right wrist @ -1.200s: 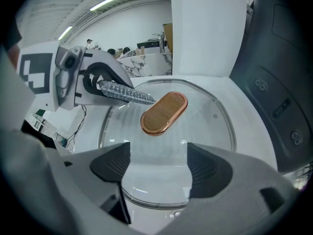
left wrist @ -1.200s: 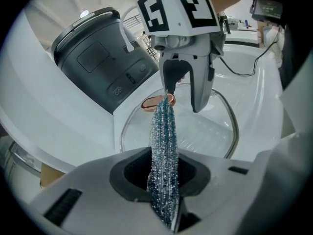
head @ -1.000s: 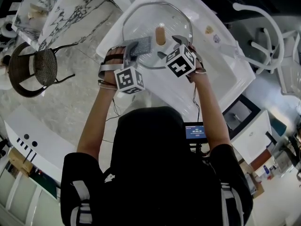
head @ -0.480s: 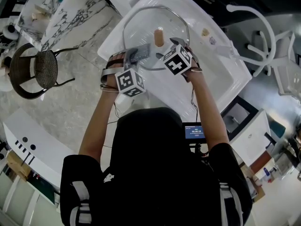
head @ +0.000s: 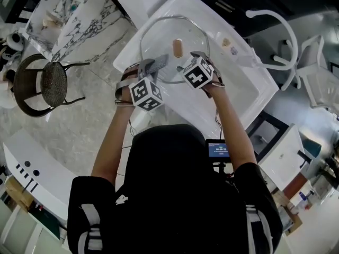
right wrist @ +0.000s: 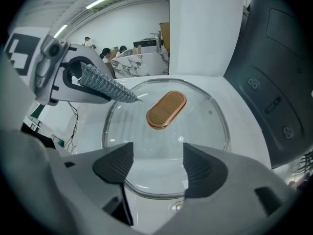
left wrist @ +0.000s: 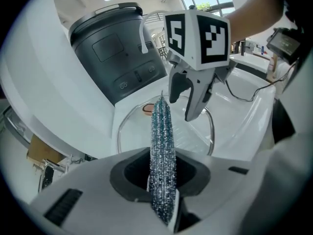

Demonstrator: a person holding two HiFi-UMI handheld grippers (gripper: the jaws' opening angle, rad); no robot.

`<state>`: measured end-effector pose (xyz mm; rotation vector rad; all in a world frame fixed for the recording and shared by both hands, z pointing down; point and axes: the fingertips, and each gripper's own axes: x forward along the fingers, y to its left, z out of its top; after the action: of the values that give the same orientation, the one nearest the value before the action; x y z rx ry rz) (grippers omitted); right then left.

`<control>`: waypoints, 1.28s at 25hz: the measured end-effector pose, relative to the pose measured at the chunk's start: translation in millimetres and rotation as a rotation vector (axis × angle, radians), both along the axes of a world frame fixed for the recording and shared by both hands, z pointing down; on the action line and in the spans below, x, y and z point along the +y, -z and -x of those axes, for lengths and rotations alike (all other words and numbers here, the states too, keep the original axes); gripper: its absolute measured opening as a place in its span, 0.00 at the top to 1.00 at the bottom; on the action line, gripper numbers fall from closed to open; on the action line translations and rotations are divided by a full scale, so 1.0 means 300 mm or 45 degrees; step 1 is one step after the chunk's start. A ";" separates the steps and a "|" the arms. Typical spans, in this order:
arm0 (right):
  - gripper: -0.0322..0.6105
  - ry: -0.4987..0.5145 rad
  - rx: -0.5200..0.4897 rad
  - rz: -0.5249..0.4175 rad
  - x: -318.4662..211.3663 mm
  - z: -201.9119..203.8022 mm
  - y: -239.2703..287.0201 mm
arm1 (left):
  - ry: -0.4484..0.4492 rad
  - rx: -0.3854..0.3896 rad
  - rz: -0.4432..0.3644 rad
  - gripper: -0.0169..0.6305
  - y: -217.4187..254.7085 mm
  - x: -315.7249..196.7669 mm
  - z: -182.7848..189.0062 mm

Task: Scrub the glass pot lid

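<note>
The glass pot lid (head: 159, 36) lies flat in the white sink (head: 241, 91), its oval wooden knob (head: 177, 47) facing up. My left gripper (head: 157, 64) is shut on a glittery blue-grey scrubber (left wrist: 161, 131), whose tip points over the lid's near-left rim (left wrist: 118, 133). Whether the tip touches the glass cannot be told. My right gripper (right wrist: 156, 163) stands open above the lid's near edge (right wrist: 195, 131), with nothing between its jaws. From there the knob (right wrist: 167, 109) lies ahead, and the left gripper (right wrist: 63, 77) with the scrubber (right wrist: 108, 87) sits at the left.
A dark grey lidded appliance (left wrist: 117, 48) stands behind the sink, also showing at the right as the appliance (right wrist: 279, 72). A white curved faucet (head: 283, 36) rises at the sink's right. A marble table (head: 79, 15) and a wicker chair (head: 42, 83) stand to the left.
The head view has drifted, so the sink sits slightly lower in the picture. Both grippers stay at the lid's near edge, hardly shifting relative to the knob.
</note>
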<state>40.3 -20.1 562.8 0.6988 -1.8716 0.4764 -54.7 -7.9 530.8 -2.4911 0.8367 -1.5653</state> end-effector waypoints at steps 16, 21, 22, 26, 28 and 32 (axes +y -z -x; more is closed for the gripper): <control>0.94 -0.178 -0.160 -0.337 0.015 0.036 0.437 | 0.186 0.306 -0.057 0.86 0.328 0.020 0.014; 0.95 -0.253 -0.303 -0.490 0.010 0.090 0.652 | 0.191 0.384 -0.148 0.86 0.477 0.030 0.035; 0.95 -0.262 -0.327 -0.522 0.009 0.098 0.698 | 0.191 0.407 -0.166 0.86 0.513 0.031 0.037; 0.95 -0.275 -0.415 -0.676 0.020 0.123 0.890 | 0.200 0.523 -0.249 0.86 0.684 0.031 0.049; 0.95 -0.278 -0.449 -0.760 0.029 0.133 0.977 | 0.205 0.580 -0.300 0.86 0.773 0.027 0.058; 0.95 -0.284 -0.493 -0.888 0.047 0.144 1.113 | 0.234 0.689 -0.391 0.86 0.928 0.022 0.080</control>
<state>-2.9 -5.9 228.8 1.3618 -2.3585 0.0787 -78.8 -1.2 252.2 -2.6799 1.2860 -0.7062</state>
